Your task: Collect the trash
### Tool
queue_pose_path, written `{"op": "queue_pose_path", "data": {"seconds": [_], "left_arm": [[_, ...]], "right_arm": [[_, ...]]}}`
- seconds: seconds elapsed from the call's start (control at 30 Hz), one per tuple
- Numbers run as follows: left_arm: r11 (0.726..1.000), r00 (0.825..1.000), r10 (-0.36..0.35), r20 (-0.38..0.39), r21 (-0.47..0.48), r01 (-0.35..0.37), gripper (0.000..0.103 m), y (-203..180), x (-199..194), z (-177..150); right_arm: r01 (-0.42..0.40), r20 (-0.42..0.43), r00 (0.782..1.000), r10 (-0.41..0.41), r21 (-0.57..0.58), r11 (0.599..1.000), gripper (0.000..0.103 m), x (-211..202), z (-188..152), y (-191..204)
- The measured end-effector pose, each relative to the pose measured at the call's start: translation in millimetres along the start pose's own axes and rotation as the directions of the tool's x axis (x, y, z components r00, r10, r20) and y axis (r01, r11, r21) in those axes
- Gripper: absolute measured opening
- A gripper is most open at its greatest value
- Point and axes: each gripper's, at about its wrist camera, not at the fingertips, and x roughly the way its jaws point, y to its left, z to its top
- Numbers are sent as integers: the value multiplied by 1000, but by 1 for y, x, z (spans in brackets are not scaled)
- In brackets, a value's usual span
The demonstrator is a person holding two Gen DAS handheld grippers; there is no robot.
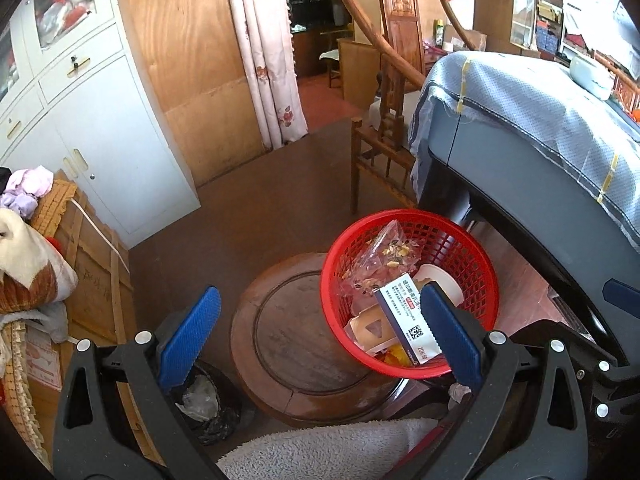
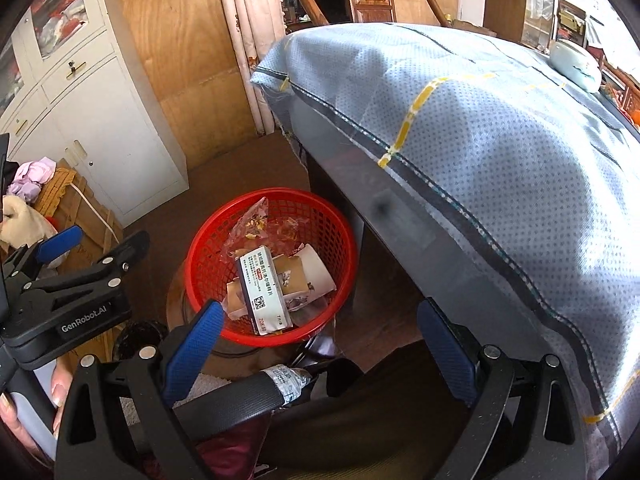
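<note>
The red plastic mesh basket [image 1: 408, 292] sits tilted on the round dark wooden stool [image 1: 296, 340], beside the grey-blue cloth-covered table [image 2: 460, 140]. It looks light and slightly springy; its rolled rim seems the firmest place to take hold, while the thin lattice wall would probably flex under a pinch.

Inside lies the trash. The crumpled clear plastic bag with yellowish scraps [image 1: 380, 260] is soft and slippery, probably best pinched at a bunched fold. The white and brown paper cup [image 2: 308, 276] lies on its side, light and easily crushed, so its lip is likely the safest grip. The white and blue cardboard medicine box [image 2: 262, 296] rests on top, stiff and light, and could be taken across its narrow faces.

The left gripper [image 1: 320, 336] has its jaws wide apart and holds nothing. In the left wrist view the basket lies ahead and toward its right finger, which overlaps the box. The right gripper [image 2: 320, 340] also has its jaws apart and empty; the basket lies ahead of it, nearer its left finger, with nothing between the jaws.
</note>
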Motion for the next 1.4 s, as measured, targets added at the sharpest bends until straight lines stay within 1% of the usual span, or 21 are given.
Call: {"op": "queue_pose_path", "data": {"seconds": [0.5, 0.63, 0.73, 1.4], "left_arm": [[1000, 1000, 2, 0, 2, -2, 96, -3, -1, 0], [1000, 1000, -15, -13, -12, 14, 96, -2, 1, 1], [1000, 1000, -7, -10, -6, 7, 96, -2, 1, 1], [1000, 1000, -15, 1, -1, 15, 96, -3, -2, 0]], "right_arm": [[-13, -13, 1000, 13, 9, 1000, 96, 6, -2, 0], [-14, -13, 1000, 14, 10, 1000, 96, 6, -3, 0], [-15, -12, 1000, 15, 10, 1000, 96, 6, -3, 0], [-16, -12, 1000, 16, 11, 1000, 96, 6, -4, 2]]}}
